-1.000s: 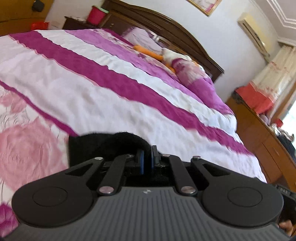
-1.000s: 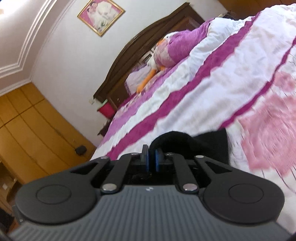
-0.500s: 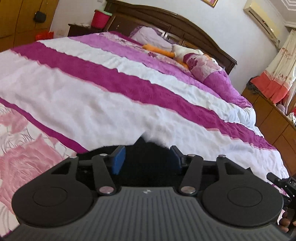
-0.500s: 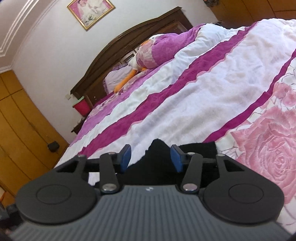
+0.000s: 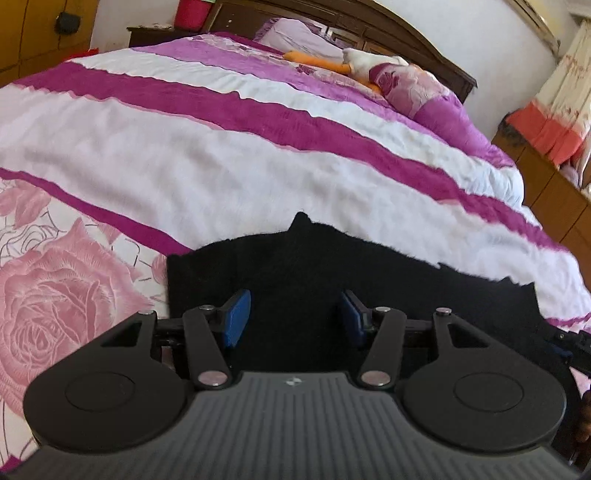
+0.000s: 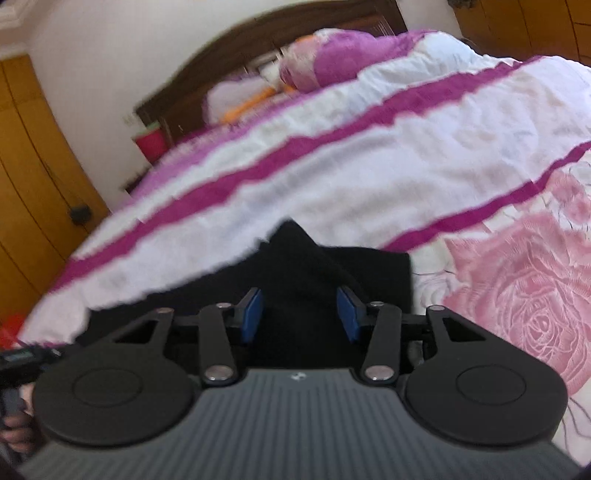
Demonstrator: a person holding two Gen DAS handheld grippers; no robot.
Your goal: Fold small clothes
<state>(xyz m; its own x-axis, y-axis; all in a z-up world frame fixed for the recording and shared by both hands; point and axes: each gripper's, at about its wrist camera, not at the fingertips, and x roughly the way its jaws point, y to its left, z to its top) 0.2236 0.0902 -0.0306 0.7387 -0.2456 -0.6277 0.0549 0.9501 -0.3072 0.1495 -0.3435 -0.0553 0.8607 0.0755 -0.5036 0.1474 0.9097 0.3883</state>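
Observation:
A small black garment (image 5: 295,266) lies flat on the bed, folded, with a pointed corner at its far edge; it also shows in the right wrist view (image 6: 310,273). My left gripper (image 5: 293,314) is open and empty just above the garment's left part. My right gripper (image 6: 300,314) is open and empty above its right part. The garment's near edge is hidden behind both gripper bodies.
The bed has a white, magenta and pink rose quilt (image 5: 184,158). Pillows and an orange-and-white plush toy (image 5: 354,62) lie by the dark wooden headboard (image 5: 406,33). A wooden dresser (image 5: 554,192) stands to the right, wardrobes (image 6: 29,184) to the left.
Both grippers were shut on the black garment's edge a second ago. They have opened, let it drop flat on the bed, and drawn back a little.

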